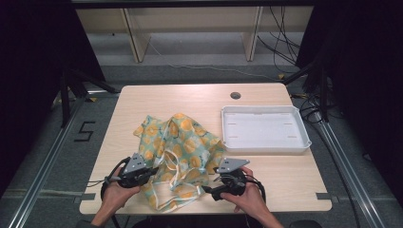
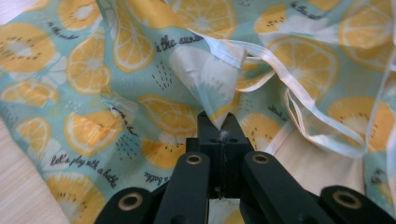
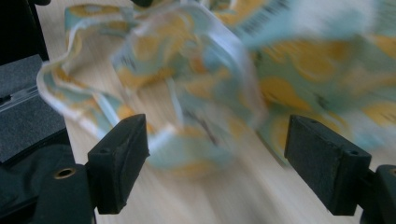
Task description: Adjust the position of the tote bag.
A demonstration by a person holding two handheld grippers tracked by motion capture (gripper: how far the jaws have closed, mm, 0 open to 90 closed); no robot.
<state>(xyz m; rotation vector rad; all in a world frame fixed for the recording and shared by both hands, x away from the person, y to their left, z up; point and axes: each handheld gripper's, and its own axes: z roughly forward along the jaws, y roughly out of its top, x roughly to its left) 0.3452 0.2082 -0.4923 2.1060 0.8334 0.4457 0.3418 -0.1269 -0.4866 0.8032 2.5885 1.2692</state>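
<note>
A crumpled light-blue cloth printed with orange slices (image 1: 178, 142) lies in the middle of the wooden table (image 1: 285, 185). My left gripper (image 1: 153, 171) sits at the cloth's near left edge. In the left gripper view its jaws (image 2: 219, 128) are shut on a raised fold of the cloth (image 2: 205, 79). My right gripper (image 1: 207, 189) is at the cloth's near right edge and points left. In the right gripper view it (image 3: 217, 140) stands wide open just above the table, with the blurred cloth (image 3: 210, 70) beyond the black pads (image 3: 121, 158) and nothing pinched between them.
An empty white tray (image 1: 304, 142) stands on the right half of the table, close to the cloth's right side. A round cable hole (image 1: 235, 95) sits near the far edge. A white hemmed strap of the cloth (image 2: 322, 121) loops loosely over the wood.
</note>
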